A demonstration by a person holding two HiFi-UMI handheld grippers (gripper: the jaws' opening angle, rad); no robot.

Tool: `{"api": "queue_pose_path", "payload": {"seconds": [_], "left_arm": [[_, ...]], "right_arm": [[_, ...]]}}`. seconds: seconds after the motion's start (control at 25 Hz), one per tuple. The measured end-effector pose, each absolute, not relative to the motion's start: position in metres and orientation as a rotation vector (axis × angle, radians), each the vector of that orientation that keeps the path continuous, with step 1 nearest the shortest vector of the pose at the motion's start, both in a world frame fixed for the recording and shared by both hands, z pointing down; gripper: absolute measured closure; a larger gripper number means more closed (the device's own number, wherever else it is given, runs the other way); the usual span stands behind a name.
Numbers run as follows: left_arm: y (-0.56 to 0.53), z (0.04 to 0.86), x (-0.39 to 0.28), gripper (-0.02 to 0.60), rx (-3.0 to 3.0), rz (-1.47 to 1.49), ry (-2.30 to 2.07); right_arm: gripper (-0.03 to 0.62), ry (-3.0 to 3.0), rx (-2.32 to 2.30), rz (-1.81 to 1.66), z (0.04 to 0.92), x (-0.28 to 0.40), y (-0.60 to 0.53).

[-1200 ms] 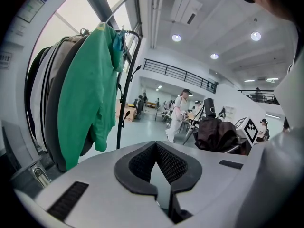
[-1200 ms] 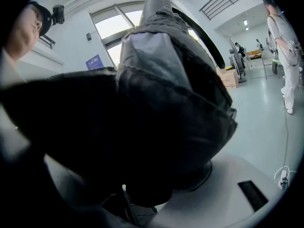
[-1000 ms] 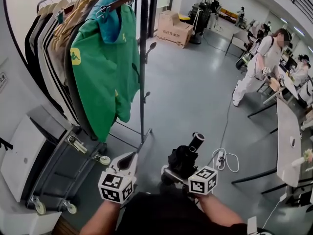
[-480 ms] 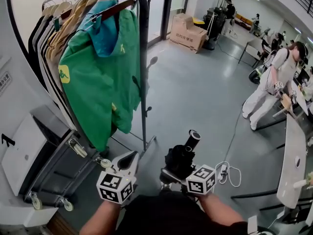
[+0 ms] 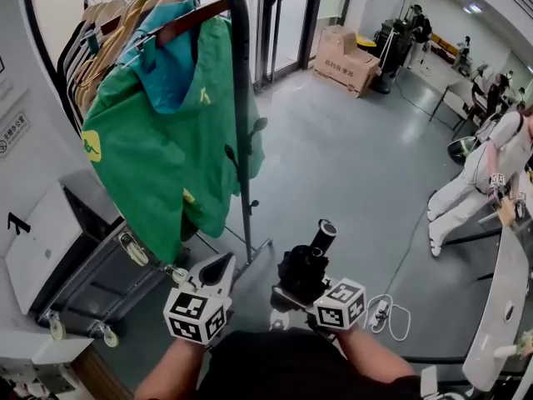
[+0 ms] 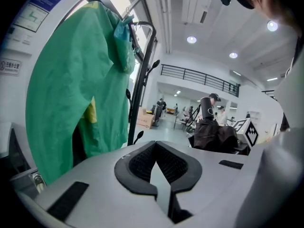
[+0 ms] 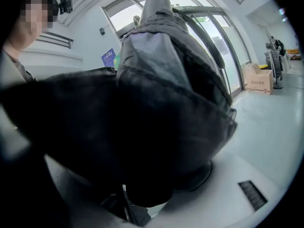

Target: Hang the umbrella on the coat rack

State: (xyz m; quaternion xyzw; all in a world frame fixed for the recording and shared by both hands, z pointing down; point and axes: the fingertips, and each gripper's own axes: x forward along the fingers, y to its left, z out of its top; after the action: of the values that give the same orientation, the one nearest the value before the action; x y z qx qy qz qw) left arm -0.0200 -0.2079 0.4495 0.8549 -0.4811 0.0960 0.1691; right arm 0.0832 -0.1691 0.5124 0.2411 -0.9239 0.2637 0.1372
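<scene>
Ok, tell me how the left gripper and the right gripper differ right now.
The left gripper has its jaws together with nothing between them; the right gripper is clamped on the folded black umbrella. The left gripper sits nearer the coat rack; the right gripper is farther from it. Both point forward, and each carries a marker cube.
</scene>
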Motion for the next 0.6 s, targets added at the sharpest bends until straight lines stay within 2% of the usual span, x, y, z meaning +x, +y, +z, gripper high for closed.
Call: {"api": "queue_pose_path", "payload": {"seconds": [0.6], "left_arm": [[-0.247, 0.439, -0.016, 0.566, 2.333, 0.273, -1.585]], "right_arm": [[0.368, -2.653, 0.482, 0.647, 0.508, 0.088, -0.22]]}}
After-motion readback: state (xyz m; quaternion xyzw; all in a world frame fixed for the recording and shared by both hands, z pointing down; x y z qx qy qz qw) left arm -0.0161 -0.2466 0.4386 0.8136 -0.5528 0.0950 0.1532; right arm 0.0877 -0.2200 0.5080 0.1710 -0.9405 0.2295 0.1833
